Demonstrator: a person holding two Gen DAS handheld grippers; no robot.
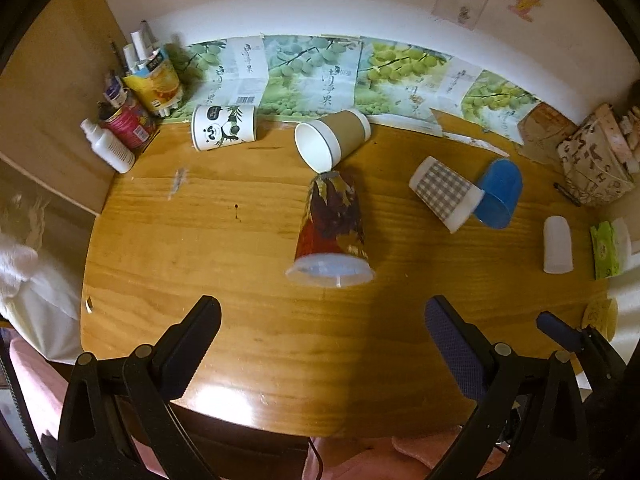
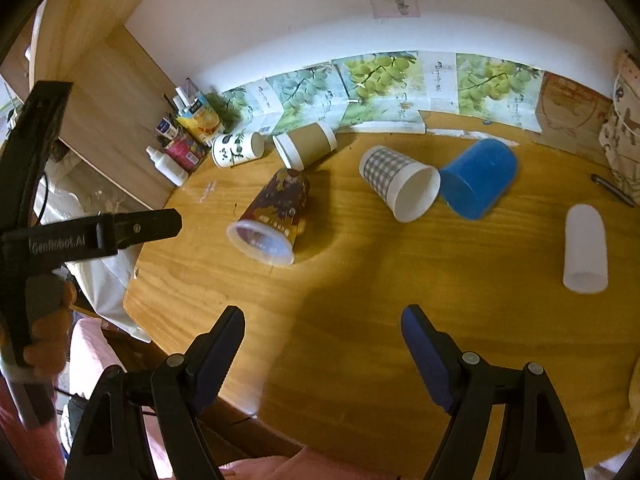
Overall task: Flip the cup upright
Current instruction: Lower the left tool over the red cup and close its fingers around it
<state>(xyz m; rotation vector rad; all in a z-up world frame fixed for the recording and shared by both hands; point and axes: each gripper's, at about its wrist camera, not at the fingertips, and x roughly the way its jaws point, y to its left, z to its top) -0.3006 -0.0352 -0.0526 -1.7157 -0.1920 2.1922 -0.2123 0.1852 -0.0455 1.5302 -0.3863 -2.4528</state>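
Several cups lie on their sides on the wooden table. A red-brown printed cup with a clear rim lies nearest, straight ahead of my left gripper, which is open and empty above the table's near edge. Behind it lie a brown sleeved cup, a panda cup, a checked cup, a blue cup and a frosted white cup. My right gripper is open and empty; the printed cup lies ahead to its left, the checked cup and blue cup ahead.
Bottles, cans and a carton crowd the back left corner by a wooden panel. Grape-printed boxes line the wall. A patterned bag and green packet sit at the right. My left gripper's body shows at the left in the right wrist view.
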